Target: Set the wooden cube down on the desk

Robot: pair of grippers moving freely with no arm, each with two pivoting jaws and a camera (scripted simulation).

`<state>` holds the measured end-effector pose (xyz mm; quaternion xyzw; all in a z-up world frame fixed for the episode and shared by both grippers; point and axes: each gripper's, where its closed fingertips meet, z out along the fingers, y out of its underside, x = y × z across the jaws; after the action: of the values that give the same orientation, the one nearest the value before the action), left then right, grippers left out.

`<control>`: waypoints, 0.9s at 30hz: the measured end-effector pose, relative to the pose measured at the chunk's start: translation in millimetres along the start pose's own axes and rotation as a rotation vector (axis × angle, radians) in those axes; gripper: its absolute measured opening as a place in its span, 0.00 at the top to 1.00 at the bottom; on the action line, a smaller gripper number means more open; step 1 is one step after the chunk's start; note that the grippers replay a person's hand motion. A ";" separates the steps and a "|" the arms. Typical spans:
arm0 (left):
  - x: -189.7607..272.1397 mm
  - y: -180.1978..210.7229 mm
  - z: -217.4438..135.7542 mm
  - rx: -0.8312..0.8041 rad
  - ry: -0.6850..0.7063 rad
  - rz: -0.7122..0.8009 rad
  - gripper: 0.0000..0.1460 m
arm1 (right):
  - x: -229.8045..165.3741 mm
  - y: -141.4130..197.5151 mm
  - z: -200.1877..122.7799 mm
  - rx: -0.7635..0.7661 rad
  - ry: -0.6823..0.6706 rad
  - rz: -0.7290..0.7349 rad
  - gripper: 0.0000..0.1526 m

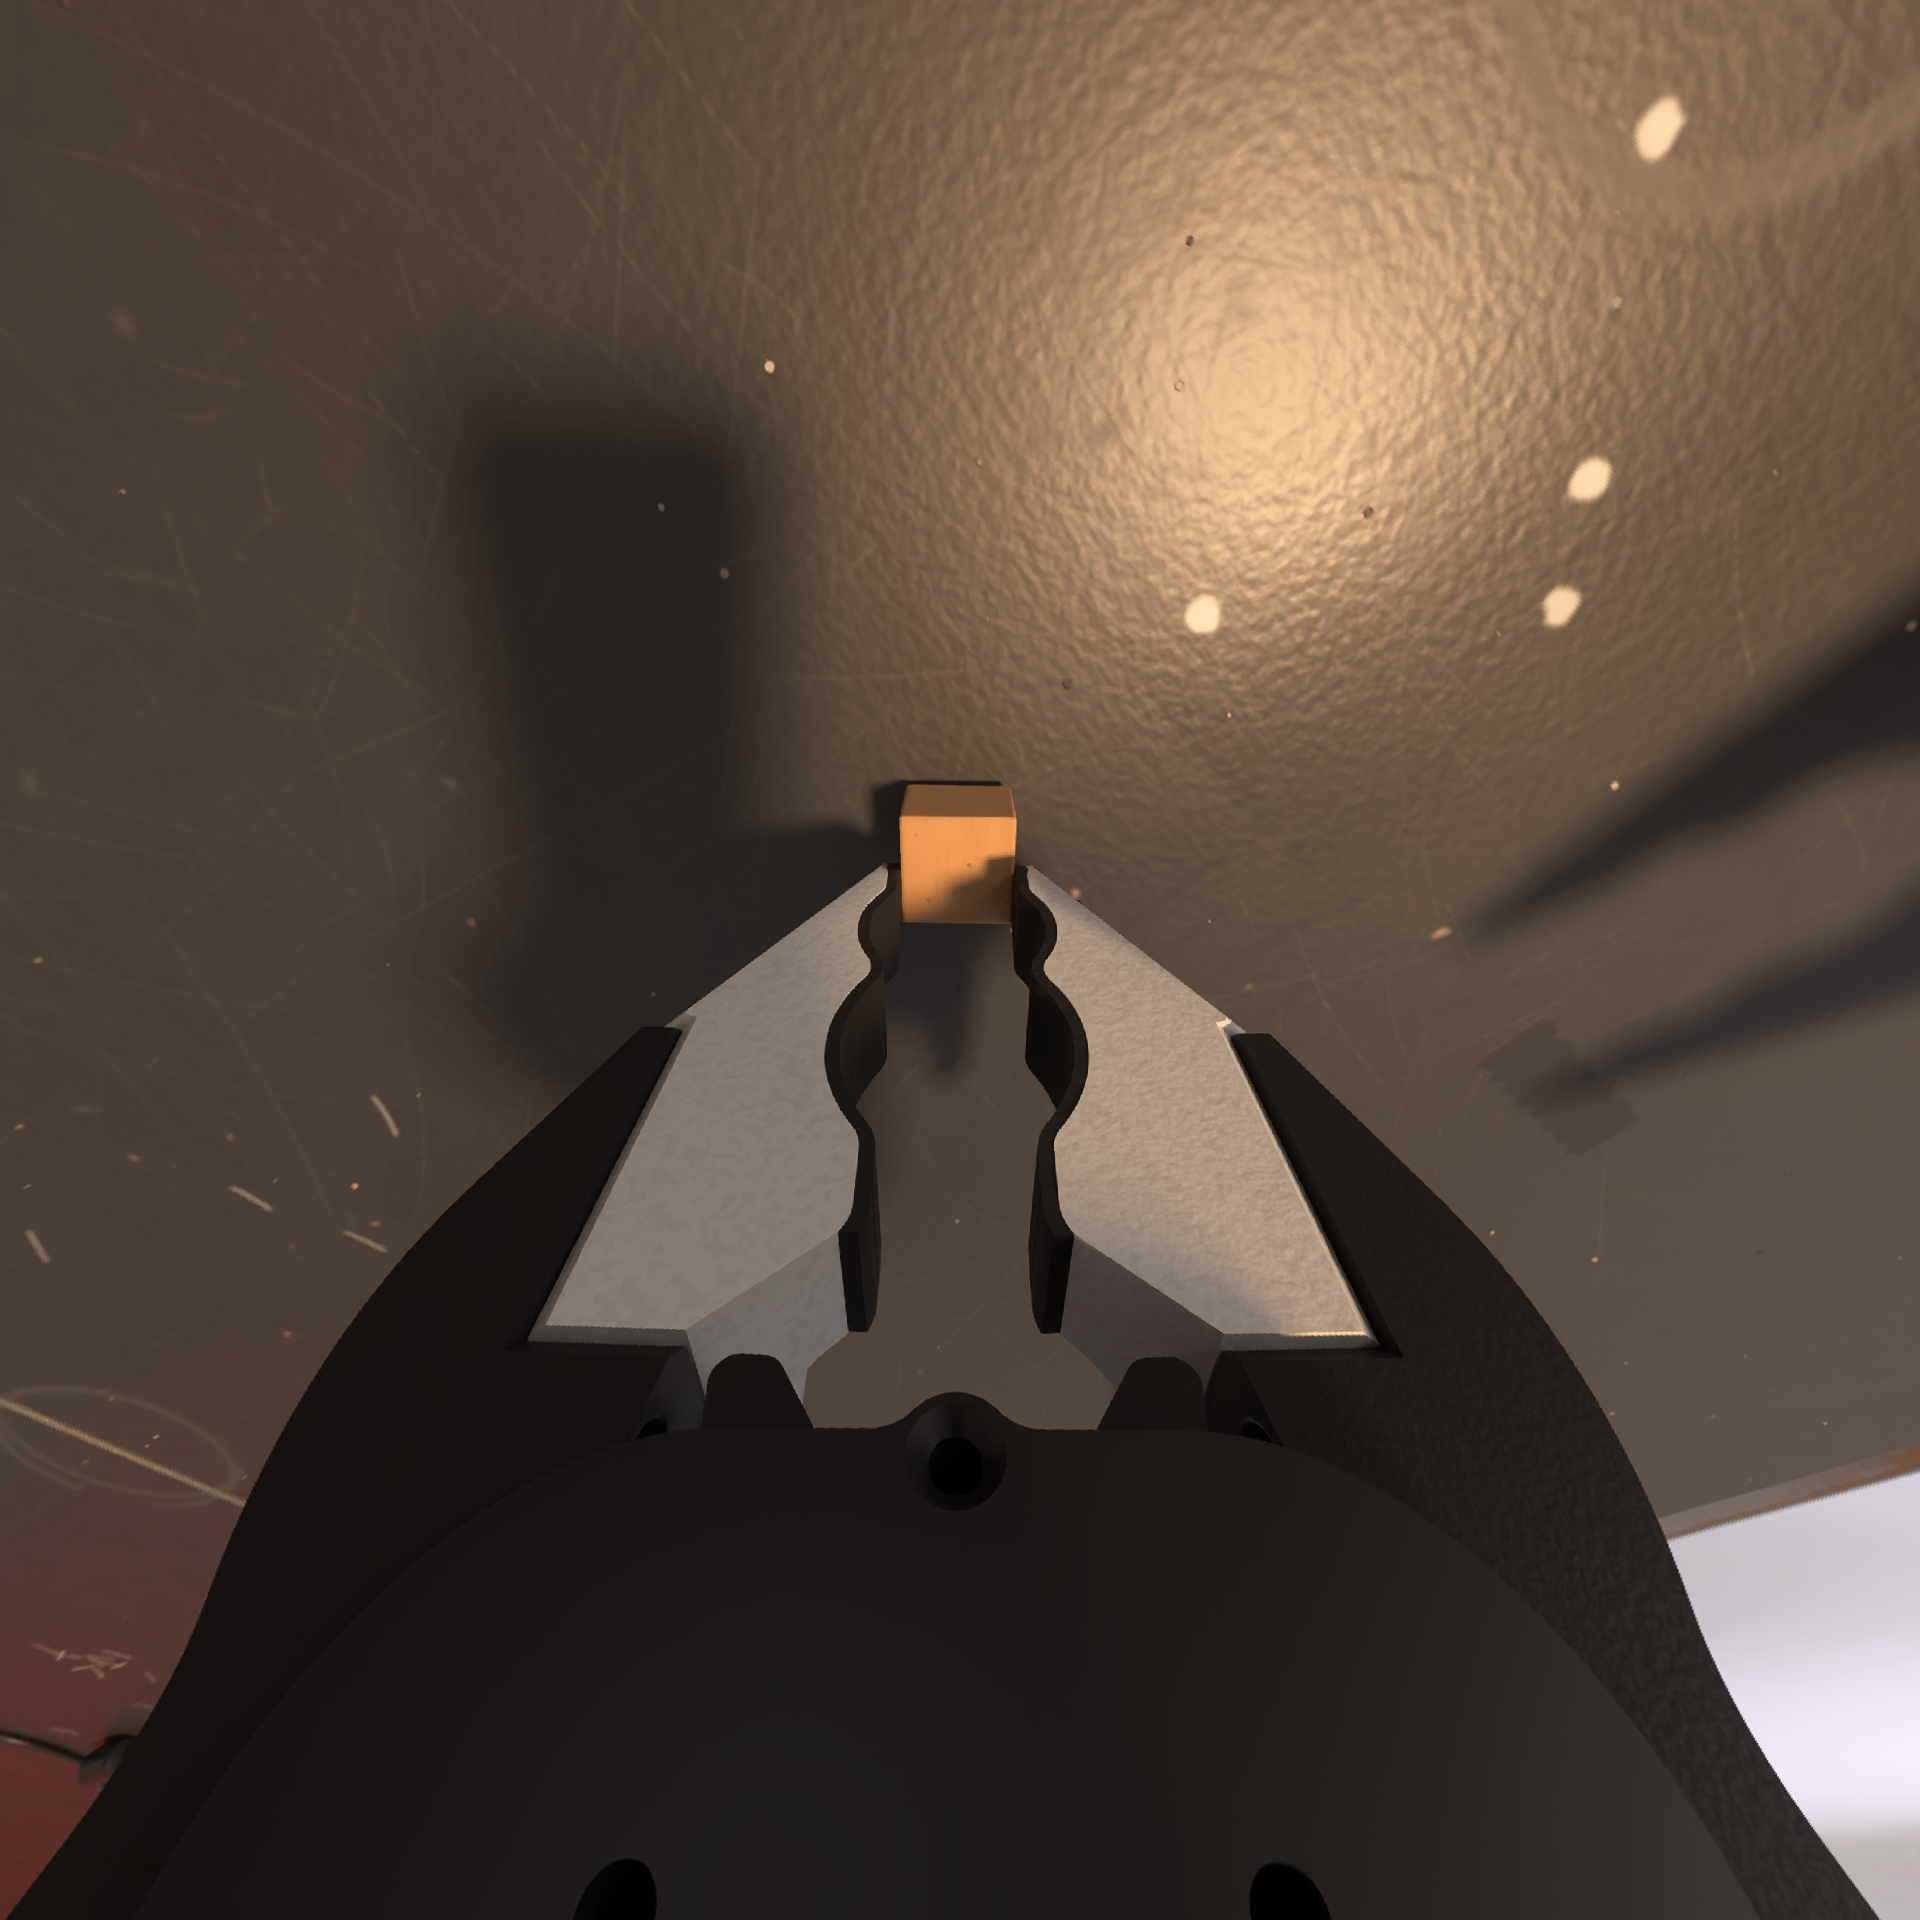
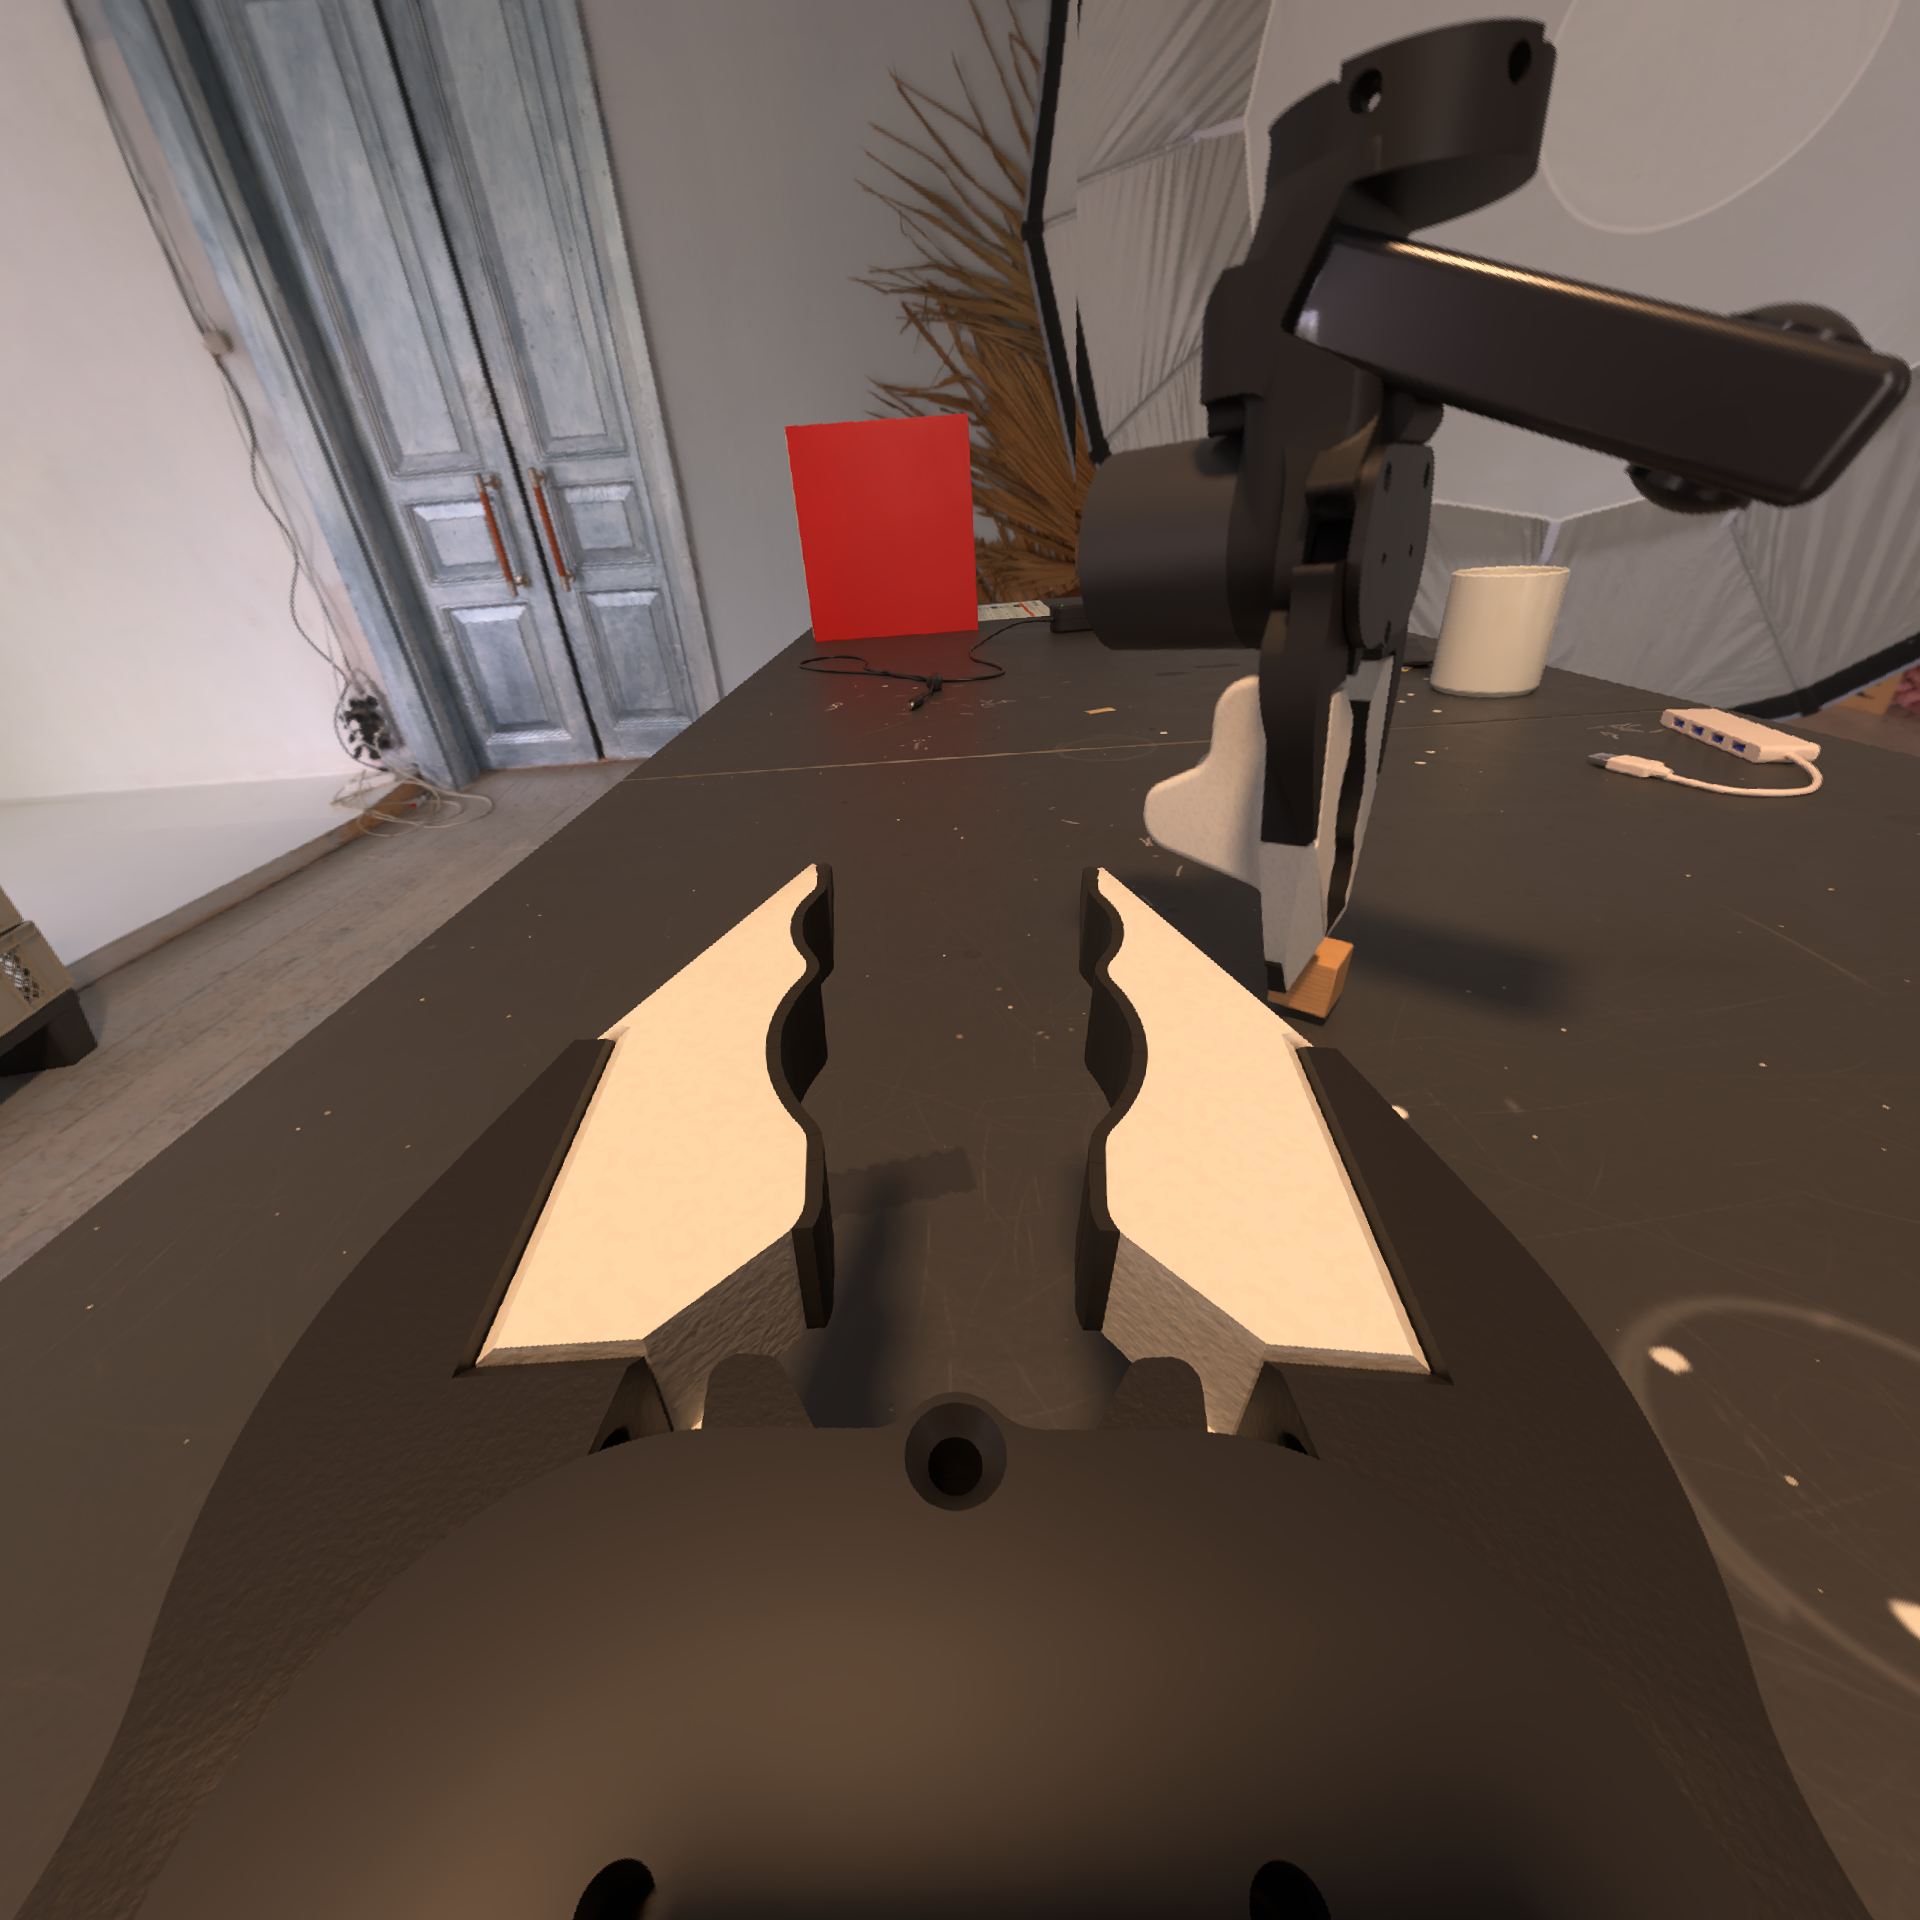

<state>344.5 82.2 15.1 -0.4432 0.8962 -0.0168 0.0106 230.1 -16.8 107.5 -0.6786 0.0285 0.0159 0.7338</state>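
The wooden cube (image 1: 956, 868) is small and light tan, and it sits between the fingertips of my left gripper (image 1: 956, 878), which points down at the dark desk (image 1: 1247, 416) and is shut on it. In the right wrist view the left gripper (image 2: 1304, 956) stands upright at the right with the cube (image 2: 1320, 982) at its tip, at or just above the desk surface (image 2: 935, 779); I cannot tell if it touches. My right gripper (image 2: 956, 883) is open and empty, low over the desk, to the left of the cube.
At the far end of the desk stand a red board (image 2: 881, 528) and a white cup (image 2: 1496, 629). A black cable (image 2: 904, 670) and a white USB hub (image 2: 1740, 732) lie on the desk. The desk's left edge (image 2: 582, 821) drops to a wooden floor.
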 end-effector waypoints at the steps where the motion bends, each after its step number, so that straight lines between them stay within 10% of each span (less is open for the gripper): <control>1: 0.0 -1.6 2.7 0.000 0.008 -0.005 0.86 | -0.1 0.1 0.0 -0.001 0.000 -0.001 0.69; 13: 4.6 -15.3 -6.3 0.075 0.009 0.049 0.83 | 1.6 -0.2 -0.4 0.000 -0.009 0.022 0.68; 18: 15.0 -25.6 -79.7 0.387 0.090 0.119 0.72 | 1.3 -0.5 -0.6 0.004 -0.007 0.019 0.68; 22: -74.5 30.5 -143.6 0.560 -0.147 0.008 0.71 | 1.8 -1.1 -1.1 0.007 -0.005 0.018 0.67; 27: -161.3 101.1 -111.9 0.351 -0.147 -0.265 0.71 | 1.7 0.1 0.1 -0.002 -0.004 0.021 0.67</control>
<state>358.3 274.0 123.6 -0.5484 0.8104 -0.1413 0.1502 231.8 -16.8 107.3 -0.6791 0.0341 0.0252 0.7329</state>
